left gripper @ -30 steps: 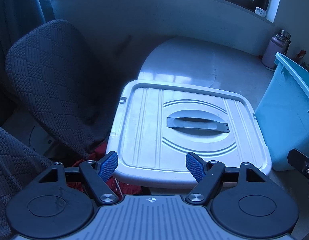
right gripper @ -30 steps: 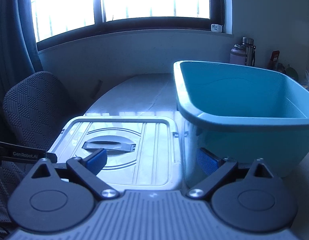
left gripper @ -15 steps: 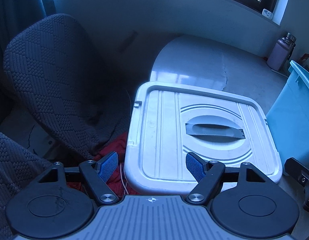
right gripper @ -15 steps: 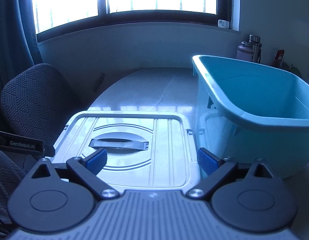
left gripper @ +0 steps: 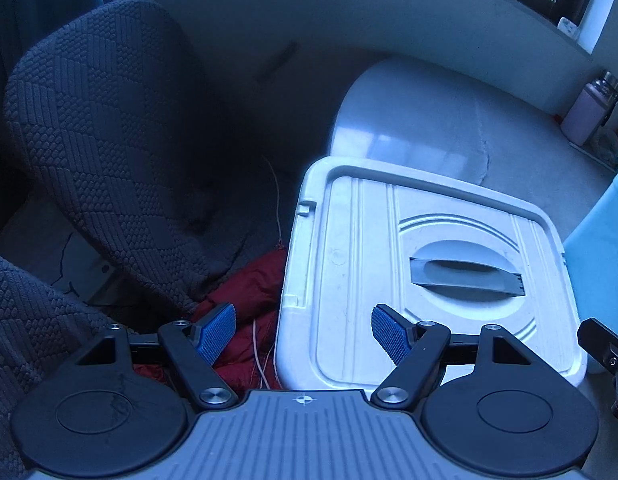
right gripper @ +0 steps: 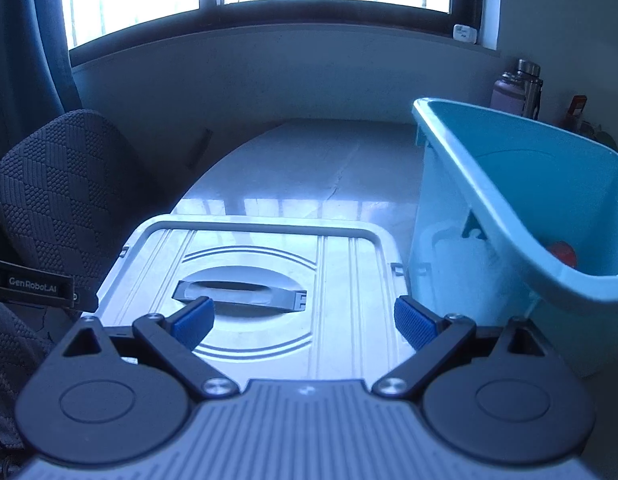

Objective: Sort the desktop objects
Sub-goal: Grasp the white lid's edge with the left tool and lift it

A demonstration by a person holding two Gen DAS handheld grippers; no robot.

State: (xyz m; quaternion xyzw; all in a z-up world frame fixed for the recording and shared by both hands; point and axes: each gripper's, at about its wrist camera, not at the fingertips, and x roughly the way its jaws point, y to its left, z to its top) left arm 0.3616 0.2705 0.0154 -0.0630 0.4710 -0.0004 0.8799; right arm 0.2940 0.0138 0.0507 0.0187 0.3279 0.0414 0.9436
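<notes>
A white box lid (left gripper: 357,272) with a grey recessed handle (left gripper: 465,276) lies flat at the table's near left corner, also in the right wrist view as the lid (right gripper: 341,288). My left gripper (left gripper: 303,334) is open above the lid's left edge, nothing between its blue pads. My right gripper (right gripper: 305,324) is open over the lid's near part, just in front of the handle (right gripper: 241,294). A teal bin (right gripper: 521,200) stands right of the lid, something red (right gripper: 563,252) inside it.
A dark woven chair (left gripper: 105,152) stands left of the table, red cloth (left gripper: 249,292) and thin cords below the lid's edge. Bottles (right gripper: 517,88) stand at the back right by the wall. The white tabletop (right gripper: 309,172) stretches behind the lid toward the window.
Both grippers have shifted left, so the lid and bin slid rightward in both views. The left gripper now straddles the lid's left edge; the right one now sits over the lid instead of the bin.
</notes>
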